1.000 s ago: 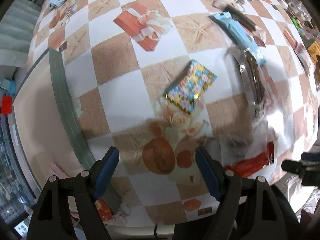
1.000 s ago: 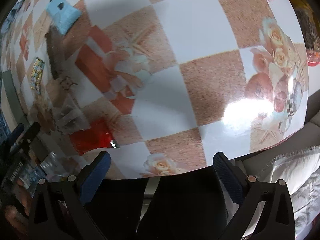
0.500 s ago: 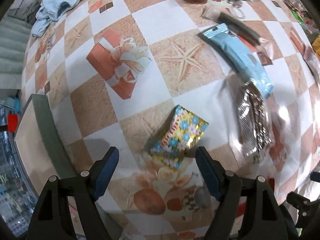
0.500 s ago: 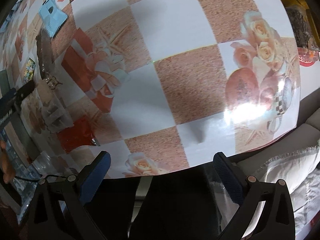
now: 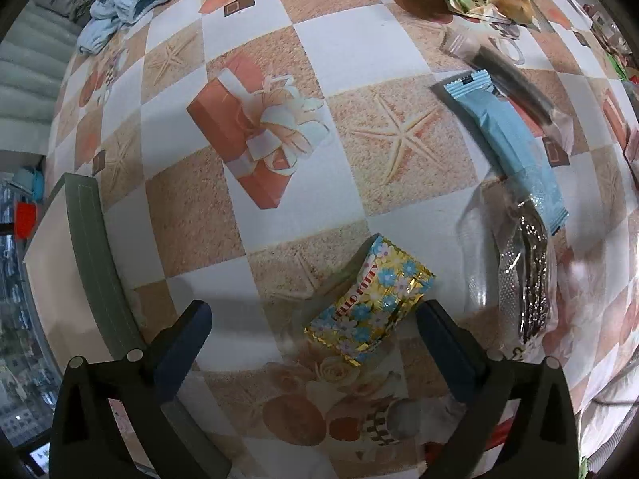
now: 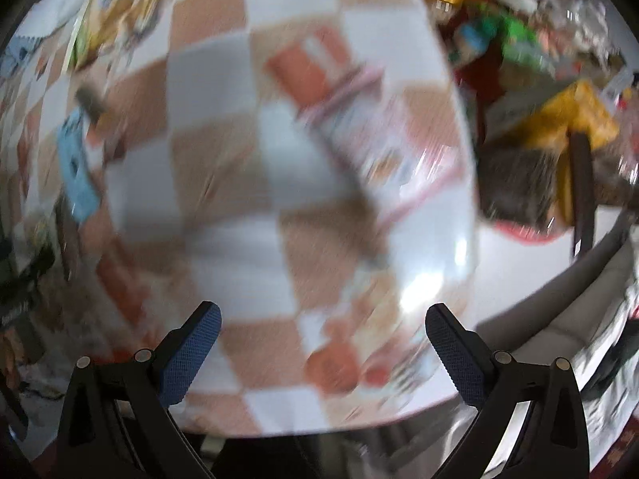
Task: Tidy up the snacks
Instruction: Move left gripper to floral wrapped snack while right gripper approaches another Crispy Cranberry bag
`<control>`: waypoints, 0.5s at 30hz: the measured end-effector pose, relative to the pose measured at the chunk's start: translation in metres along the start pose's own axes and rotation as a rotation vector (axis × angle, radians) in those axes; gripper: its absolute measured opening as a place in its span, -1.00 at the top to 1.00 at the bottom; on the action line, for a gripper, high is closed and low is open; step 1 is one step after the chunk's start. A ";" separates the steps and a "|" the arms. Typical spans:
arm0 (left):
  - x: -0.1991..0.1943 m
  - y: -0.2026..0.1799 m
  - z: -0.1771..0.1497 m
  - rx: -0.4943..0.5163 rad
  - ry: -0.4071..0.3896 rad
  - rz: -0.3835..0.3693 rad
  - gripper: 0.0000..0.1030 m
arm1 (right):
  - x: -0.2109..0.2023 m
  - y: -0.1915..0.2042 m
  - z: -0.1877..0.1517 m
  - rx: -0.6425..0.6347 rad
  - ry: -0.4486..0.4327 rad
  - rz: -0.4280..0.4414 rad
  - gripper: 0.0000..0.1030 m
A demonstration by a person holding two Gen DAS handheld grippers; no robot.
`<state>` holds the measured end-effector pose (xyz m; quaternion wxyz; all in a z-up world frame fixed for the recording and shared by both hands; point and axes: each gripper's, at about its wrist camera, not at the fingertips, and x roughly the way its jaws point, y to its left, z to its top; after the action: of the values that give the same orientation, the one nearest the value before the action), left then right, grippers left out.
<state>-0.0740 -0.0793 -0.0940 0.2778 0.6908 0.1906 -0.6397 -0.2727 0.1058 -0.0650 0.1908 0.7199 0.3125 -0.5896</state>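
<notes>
Gold foil snack packet [image 5: 369,303], blue-flowered, lies uncrushed between the left gripper's [image 5: 313,321] just-widened jaws.

Right-wrist tabletop [image 6: 247,183] motion-blurred

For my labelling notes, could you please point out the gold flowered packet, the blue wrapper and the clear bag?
gold flowered packet [image 5: 369,303], left wrist view, middle of its top face
blue wrapper [image 5: 505,135], left wrist view, mid-length
clear bag [image 5: 525,275], left wrist view, its dark contents
</notes>
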 end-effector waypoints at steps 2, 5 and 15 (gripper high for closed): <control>0.007 -0.015 -0.005 0.001 0.001 -0.004 -1.00 | -0.003 -0.004 0.017 -0.034 -0.037 -0.027 -1.00; 0.007 -0.020 0.003 0.012 -0.005 0.003 -1.00 | -0.004 -0.005 0.038 -0.088 -0.070 -0.034 -1.00; 0.014 -0.029 0.030 -0.053 0.004 -0.060 -1.00 | 0.027 0.019 0.064 -0.174 -0.053 0.033 -1.00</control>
<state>-0.1138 -0.0772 -0.1128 0.2764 0.6785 0.2286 -0.6410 -0.3036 0.0570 -0.1078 0.2706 0.6897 0.3456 -0.5758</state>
